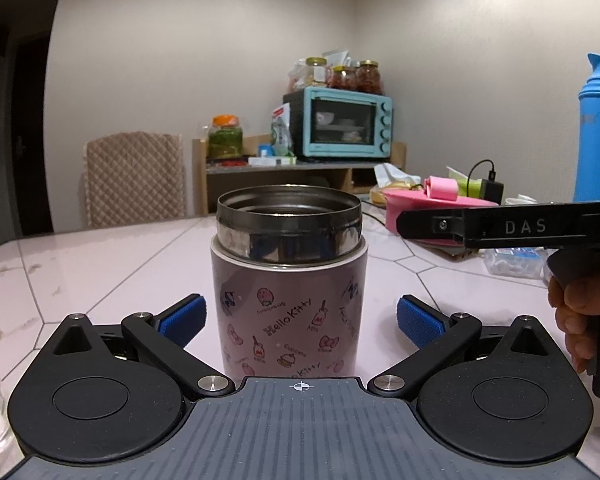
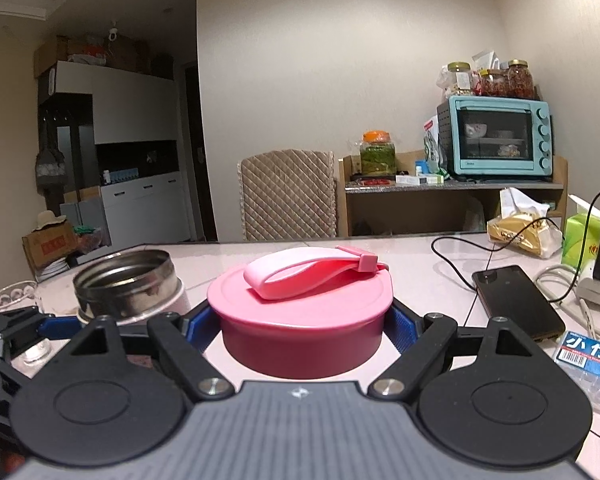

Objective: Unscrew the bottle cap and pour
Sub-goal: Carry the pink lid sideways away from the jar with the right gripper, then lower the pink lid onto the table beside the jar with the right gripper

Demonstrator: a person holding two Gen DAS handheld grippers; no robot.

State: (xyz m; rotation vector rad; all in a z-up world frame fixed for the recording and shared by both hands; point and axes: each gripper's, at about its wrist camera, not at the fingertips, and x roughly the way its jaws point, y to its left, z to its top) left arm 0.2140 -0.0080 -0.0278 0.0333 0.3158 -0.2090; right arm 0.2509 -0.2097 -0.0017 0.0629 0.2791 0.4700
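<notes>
Pink plastic fills the right tool (image 2: 306, 322): its blue pads (image 2: 402, 330) press on both sides of the round cap (image 2: 302, 320), which has a loop strap folded flat over its top (the strap's clasp end points away and to the right). The cap is off the bottle and held just above the pale tabletop (image 2: 432, 276). Ahead and to the left of that tool stands the open bottle (image 2: 130, 286), its steel mouth bare and threaded inside. In the left wrist view the same bottle (image 1: 288, 276) stands upright on the tabletop (image 1: 100, 256) between the left tool's (image 1: 302, 316) two blue pads (image 1: 186, 316), pink body printed with cartoon figures below the steel collar. That tool stands wide, and a gap shows on each side between pad and bottle wall, so nothing is gripped there. To its right, the black arm of the right tool (image 1: 500, 226) reaches in level with the bottle's rim, a hand (image 1: 584, 312) wrapped on its handle, with the pink cap (image 1: 440, 200) partly showing behind it. Near the right tool's right side lie a dark phone (image 2: 518, 302) on a charging cable and a blue-labelled packet (image 2: 590, 356). A clear glass (image 2: 16, 300) sits left of the bottle
</notes>
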